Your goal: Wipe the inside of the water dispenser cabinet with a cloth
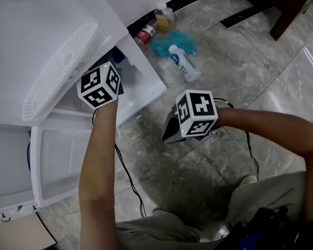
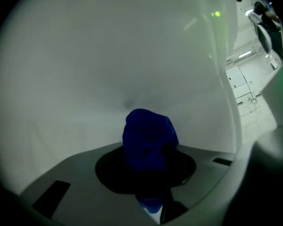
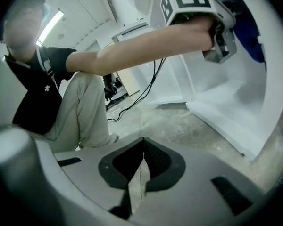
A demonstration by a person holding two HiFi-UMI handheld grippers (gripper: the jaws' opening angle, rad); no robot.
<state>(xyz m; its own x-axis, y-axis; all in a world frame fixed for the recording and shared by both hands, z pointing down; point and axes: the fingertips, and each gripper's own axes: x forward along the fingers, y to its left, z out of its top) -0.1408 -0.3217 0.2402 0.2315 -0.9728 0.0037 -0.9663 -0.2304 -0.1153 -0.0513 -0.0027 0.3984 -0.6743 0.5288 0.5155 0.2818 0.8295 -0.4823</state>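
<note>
The white water dispenser [image 1: 36, 40] stands at the left with its lower cabinet [image 1: 144, 72] open. My left gripper [image 2: 150, 169] reaches level into the cabinet, shut on a bunched blue cloth [image 2: 148, 135] that lies close to the white inner wall [image 2: 108, 65]; whether it touches the wall I cannot tell. In the head view only its marker cube [image 1: 99, 85] shows. The right gripper view also catches the blue cloth [image 3: 247, 29] inside the cabinet. My right gripper [image 3: 142, 163] hovers over the floor right of the cabinet, jaws shut and empty; its cube [image 1: 196, 112] shows in the head view.
The cabinet door [image 1: 62, 160] hangs open at the lower left. On the stone floor behind lie a teal cloth [image 1: 169, 45], a white bottle [image 1: 184, 62], a red can [image 1: 144, 34] and a brown bottle [image 1: 165, 17]. Black cables [image 1: 128, 176] run across the floor.
</note>
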